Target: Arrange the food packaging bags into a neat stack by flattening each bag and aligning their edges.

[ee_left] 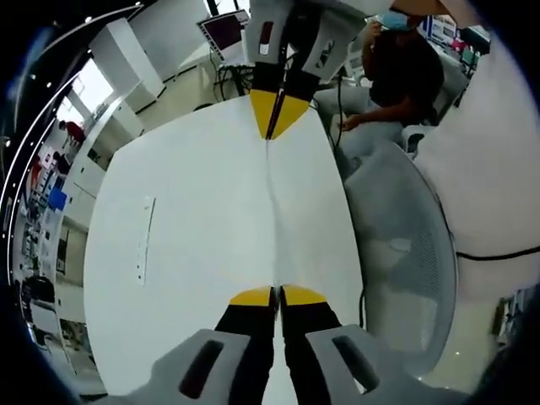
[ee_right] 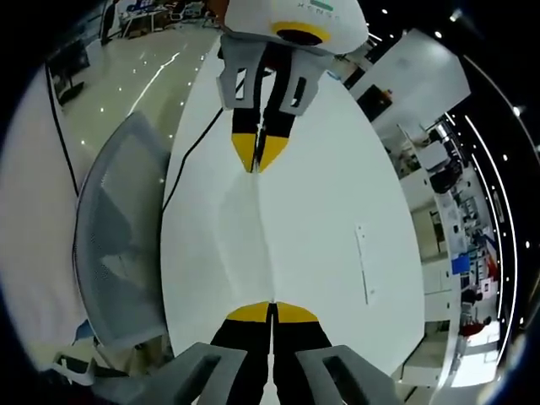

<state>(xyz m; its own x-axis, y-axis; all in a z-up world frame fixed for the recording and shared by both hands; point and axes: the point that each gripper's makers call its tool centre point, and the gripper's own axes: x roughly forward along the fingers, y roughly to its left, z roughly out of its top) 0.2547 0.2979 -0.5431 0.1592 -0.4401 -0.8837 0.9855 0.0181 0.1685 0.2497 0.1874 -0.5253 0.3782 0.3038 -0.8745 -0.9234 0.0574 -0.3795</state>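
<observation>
left gripper view: a white bag hangs edge-on, stretched taut above the counter, the left tool clenched on its near end and the right tool on the far end. right gripper view mirrors this: bag, right tool, left tool. judgement: keep even tension and lower both ends together so it lands flat, beside the mesh chair.
</observation>
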